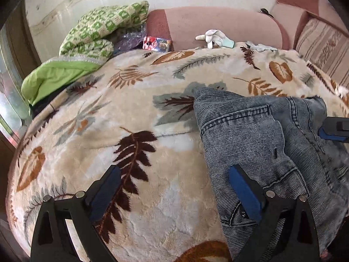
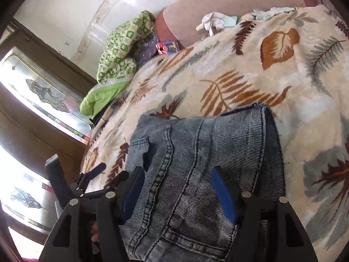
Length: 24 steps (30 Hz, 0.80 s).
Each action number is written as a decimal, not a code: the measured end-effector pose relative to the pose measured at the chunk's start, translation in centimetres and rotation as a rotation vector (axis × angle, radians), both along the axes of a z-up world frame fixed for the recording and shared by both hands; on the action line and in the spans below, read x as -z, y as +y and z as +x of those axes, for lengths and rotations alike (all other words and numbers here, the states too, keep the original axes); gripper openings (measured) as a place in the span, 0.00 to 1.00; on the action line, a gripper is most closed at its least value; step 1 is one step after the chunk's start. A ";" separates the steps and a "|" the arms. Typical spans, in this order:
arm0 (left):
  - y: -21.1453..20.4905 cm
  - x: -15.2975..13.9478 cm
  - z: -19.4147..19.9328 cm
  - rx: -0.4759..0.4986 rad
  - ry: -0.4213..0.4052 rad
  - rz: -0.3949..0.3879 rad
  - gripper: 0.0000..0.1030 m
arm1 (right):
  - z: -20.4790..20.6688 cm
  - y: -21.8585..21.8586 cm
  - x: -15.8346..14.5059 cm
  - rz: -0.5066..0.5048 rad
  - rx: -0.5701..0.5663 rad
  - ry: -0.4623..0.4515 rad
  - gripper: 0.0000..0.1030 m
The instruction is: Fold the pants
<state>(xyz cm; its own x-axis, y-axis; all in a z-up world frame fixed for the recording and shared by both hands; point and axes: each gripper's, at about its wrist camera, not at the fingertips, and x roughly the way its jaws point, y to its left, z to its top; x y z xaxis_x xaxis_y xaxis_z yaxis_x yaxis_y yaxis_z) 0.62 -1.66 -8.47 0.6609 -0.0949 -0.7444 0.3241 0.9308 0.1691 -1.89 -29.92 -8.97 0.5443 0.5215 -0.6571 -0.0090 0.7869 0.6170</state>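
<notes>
Pants (image 1: 261,135) lie bunched on the blanket (image 1: 135,113) at the bed's near right part. Quilt (image 1: 96,30) piled at the far left corner, small packet (image 1: 156,43) just right of it at the far edge. Glove (image 1: 212,38) at the far edge, second glove (image 1: 260,47) to its right. Cushion (image 1: 322,43) at the far right corner.

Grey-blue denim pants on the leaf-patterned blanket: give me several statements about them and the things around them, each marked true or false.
1. The grey-blue denim pants lie on the beige leaf-patterned blanket. True.
2. The left gripper has its jaws shut on the pants. False: they stand wide open, mostly over blanket.
3. A white glove lies at the blanket's far edge. True.
4. The green patterned bedding covers the pants. False: it is heaped apart at the far left.
</notes>
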 end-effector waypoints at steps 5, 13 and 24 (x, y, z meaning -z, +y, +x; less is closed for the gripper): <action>-0.2 0.5 -0.3 0.006 -0.021 0.021 0.97 | 0.5 0.6 1.0 -0.032 -0.018 0.035 0.66; -0.3 0.9 0.0 0.026 -0.002 0.018 0.97 | 0.9 1.0 1.8 -0.052 -0.033 0.036 0.66; 0.8 -2.6 -1.4 -0.005 -0.186 -0.012 0.97 | -1.7 0.2 -1.0 -0.005 -0.044 -0.062 0.66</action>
<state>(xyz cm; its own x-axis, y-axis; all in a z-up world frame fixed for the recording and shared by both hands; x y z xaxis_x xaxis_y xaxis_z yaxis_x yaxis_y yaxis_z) -0.79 -0.91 -5.88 0.7878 -0.0990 -0.6080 0.2832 0.9347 0.2147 -3.61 -29.72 -7.97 0.5609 0.5426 -0.6253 -0.0821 0.7880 0.6102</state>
